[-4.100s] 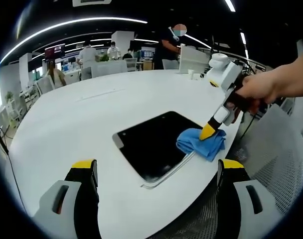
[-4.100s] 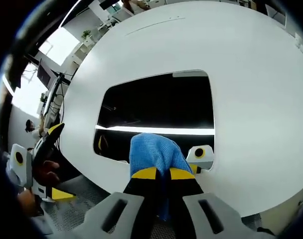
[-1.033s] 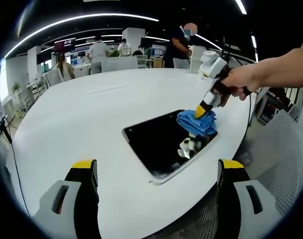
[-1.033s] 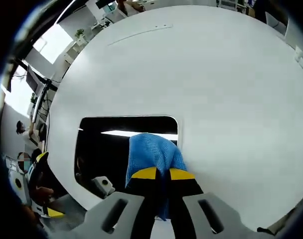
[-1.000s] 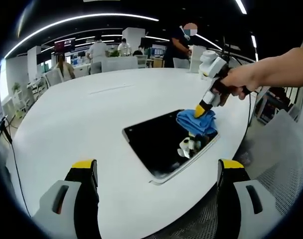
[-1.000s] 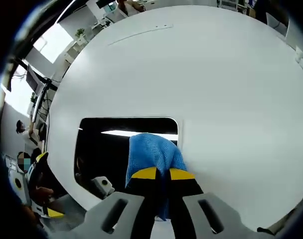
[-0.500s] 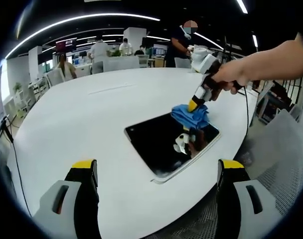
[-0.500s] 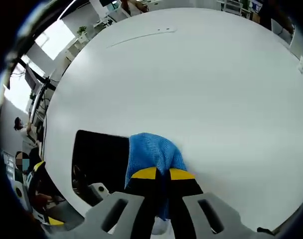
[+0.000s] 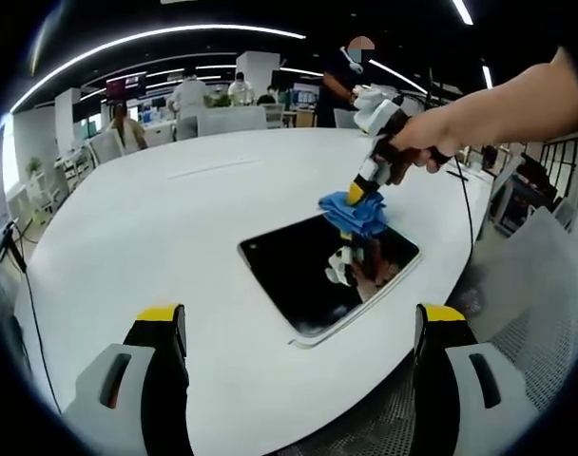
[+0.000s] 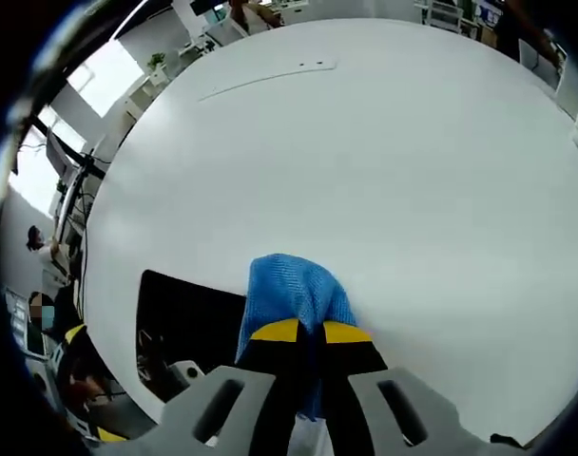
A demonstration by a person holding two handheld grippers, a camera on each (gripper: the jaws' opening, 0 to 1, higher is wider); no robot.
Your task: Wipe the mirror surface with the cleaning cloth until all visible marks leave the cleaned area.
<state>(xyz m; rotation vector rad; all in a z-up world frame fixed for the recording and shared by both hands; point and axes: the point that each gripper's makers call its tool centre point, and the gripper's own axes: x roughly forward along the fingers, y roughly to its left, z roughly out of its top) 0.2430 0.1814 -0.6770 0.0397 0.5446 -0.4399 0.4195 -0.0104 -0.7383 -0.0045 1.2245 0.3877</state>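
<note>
The mirror (image 9: 325, 273), a dark rounded rectangle, lies flat on the large white table (image 9: 146, 237), close to the table's near edge where a mesh chair (image 9: 546, 313) stands just beyond. In the left gripper view the right gripper (image 9: 359, 194) is held by a person's hand (image 9: 427, 138) and presses the blue cleaning cloth (image 9: 353, 213) down at the mirror's far corner, where the cloth overlaps both the glass and the white tabletop; their reflection shows in the glass just below. In the right gripper view its jaws are closed together on the cleaning cloth (image 10: 291, 293), which sits at the mirror's (image 10: 189, 328) edge with most of the dark surface off to the left. The left gripper (image 9: 298, 332) hovers over the near table edge with its jaws wide apart, holding nothing, well apart from the mirror. The tabletop beyond and to the left of the mirror is broad and bare, giving ample room. Any marks on the glass are hard to make out. People (image 9: 189, 95) stand among desks far behind the table.
</note>
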